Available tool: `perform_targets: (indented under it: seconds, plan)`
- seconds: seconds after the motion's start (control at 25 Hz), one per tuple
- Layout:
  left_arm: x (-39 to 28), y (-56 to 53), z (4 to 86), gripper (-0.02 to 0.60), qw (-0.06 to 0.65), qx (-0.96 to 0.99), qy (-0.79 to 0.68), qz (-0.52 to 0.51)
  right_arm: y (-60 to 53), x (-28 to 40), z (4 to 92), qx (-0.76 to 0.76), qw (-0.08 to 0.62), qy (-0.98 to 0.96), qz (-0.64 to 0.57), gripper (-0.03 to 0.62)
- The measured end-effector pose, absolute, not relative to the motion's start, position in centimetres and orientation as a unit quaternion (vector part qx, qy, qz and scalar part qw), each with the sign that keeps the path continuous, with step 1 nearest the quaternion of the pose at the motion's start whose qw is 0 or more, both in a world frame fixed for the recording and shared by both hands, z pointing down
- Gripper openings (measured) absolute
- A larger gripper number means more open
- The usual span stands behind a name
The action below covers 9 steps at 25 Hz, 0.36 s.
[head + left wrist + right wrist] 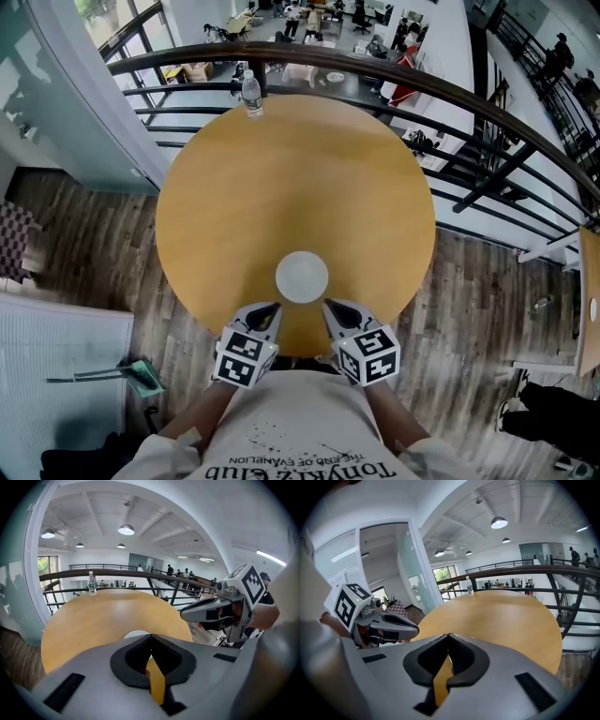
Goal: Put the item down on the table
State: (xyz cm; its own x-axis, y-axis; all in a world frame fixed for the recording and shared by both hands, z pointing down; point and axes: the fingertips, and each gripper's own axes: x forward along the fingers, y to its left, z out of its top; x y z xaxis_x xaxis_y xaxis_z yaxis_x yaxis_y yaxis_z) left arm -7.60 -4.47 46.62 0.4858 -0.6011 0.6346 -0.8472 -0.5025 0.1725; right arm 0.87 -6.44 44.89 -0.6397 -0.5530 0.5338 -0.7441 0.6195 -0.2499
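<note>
A flat white round disc [302,277] lies on the round wooden table [281,178], close to its near edge. My left gripper [270,310] sits just left of the disc and my right gripper [330,307] just right of it, both near the table's rim. In the left gripper view the left gripper [151,636] has its jaws closed tip to tip with nothing between them, and the disc [135,633] peeks out just beyond. The right gripper [449,635] is likewise shut and empty; the disc is hidden behind it there.
A clear water bottle [251,95] stands upright at the table's far edge, against a dark curved railing [450,94]. Wood flooring surrounds the table. A dustpan [141,375] lies on the floor at lower left.
</note>
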Motion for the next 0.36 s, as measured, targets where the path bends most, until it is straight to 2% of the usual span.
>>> perform_targets:
  seconds: [0.36]
  plan:
    - [-7.54,-3.94,46.53,0.023,0.241,0.830,-0.433,0.257,-5.71,0.58,44.95,0.364,0.209,-0.878,0.229,0.025]
